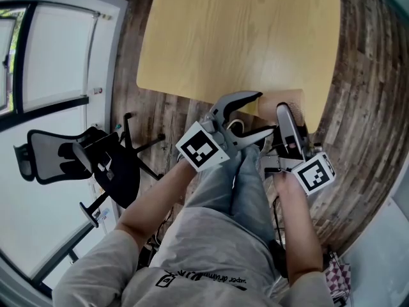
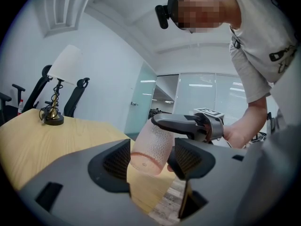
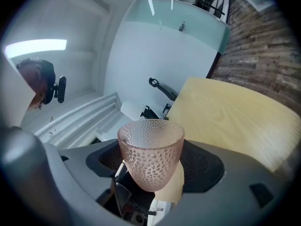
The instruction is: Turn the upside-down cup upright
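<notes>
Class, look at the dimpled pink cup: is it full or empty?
Empty. The right gripper view shows the open mouth of the cup, and nothing shows inside through its clear wall.

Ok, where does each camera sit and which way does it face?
Head view: on the person's head, looking steeply down at table, left gripper, right gripper; forearms and legs show.
Left gripper view: on that gripper, looking along open jaws at the cup; the person's torso shows.
Right gripper view: on that gripper, looking along jaws shut on the cup; the person's head shows.
Shared: both gripper views show cup and table.
</notes>
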`<move>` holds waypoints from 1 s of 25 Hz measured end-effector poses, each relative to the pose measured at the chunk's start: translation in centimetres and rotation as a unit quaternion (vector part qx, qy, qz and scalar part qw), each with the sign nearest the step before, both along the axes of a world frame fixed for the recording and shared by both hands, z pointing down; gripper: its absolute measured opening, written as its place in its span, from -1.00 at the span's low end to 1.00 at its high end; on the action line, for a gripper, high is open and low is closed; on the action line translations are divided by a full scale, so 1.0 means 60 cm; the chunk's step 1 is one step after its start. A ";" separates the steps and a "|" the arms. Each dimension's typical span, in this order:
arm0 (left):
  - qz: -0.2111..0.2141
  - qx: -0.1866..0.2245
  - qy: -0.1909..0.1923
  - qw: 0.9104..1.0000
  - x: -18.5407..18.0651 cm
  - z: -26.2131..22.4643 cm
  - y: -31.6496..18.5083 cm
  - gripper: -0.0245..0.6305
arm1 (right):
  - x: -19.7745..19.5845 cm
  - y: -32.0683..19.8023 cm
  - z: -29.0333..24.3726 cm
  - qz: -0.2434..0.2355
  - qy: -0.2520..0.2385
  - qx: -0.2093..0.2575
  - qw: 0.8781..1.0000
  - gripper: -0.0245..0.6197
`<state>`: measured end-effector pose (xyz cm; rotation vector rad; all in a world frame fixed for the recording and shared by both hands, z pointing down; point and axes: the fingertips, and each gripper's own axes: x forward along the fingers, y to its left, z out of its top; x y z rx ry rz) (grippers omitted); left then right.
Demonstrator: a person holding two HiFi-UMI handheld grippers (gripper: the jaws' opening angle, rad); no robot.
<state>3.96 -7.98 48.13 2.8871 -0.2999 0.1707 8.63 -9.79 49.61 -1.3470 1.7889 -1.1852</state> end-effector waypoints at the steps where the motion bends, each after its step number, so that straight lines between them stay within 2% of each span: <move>1: -0.001 -0.002 0.001 1.000 0.000 0.000 -0.002 -0.05 | 0.001 0.000 0.001 0.003 -0.013 -0.001 1.000 0.20; 6: 0.002 -0.009 0.000 1.000 -0.005 0.006 -0.010 0.00 | -0.004 -0.002 -0.007 0.005 -0.053 0.006 0.999 0.20; 11: 0.027 -0.031 0.032 0.999 -0.005 -0.005 -0.005 0.06 | -0.013 0.000 -0.019 -0.002 -0.075 0.018 0.997 0.20; 17: 0.045 -0.030 0.036 0.998 -0.005 -0.007 -0.012 0.07 | -0.015 -0.002 -0.028 -0.001 -0.124 0.026 0.992 0.20; 25: 0.070 -0.027 0.047 0.996 -0.002 -0.014 -0.008 0.08 | -0.027 -0.002 -0.030 -0.005 -0.160 0.031 0.987 0.20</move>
